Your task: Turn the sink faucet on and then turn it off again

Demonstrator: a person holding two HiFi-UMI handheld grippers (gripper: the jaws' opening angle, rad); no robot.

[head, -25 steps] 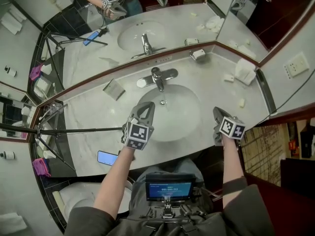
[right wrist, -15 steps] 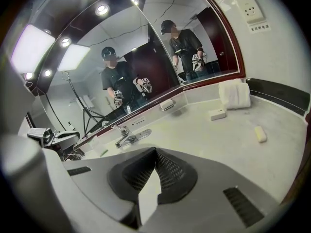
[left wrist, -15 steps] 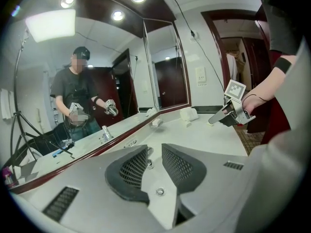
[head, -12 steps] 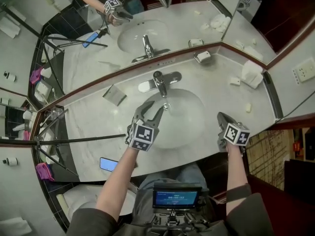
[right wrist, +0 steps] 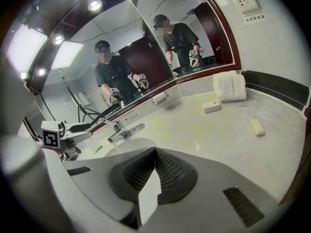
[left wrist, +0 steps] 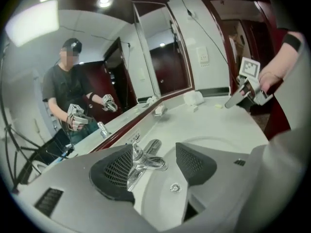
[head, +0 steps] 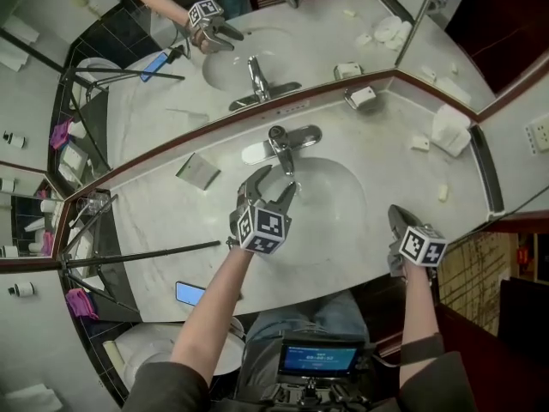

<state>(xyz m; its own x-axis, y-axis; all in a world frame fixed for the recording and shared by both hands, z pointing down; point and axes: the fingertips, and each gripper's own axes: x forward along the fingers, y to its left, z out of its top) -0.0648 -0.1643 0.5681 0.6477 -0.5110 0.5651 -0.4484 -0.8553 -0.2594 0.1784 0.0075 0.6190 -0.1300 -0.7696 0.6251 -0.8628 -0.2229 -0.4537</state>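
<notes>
Hovering over the sink [head: 333,206], our left gripper [head: 275,181] — jaws just opened — frames the faucet [head: 279,139] untouched; right gripper [head: 395,216] closed.

Sink basin [head: 334,209] — partly under left gripper [head: 276,178]

Bright even light, ceiling spotlights [right wrist: 95,5] and a studio panel [right wrist: 67,55] glaring, strong fisheye bending, dark vignetted corners

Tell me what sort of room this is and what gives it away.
Most likely a hotel bathroom: a marble counter with a sunken sink and chrome faucet, a wide mirror behind it, and a folded towel and soap bar laid out.
</notes>
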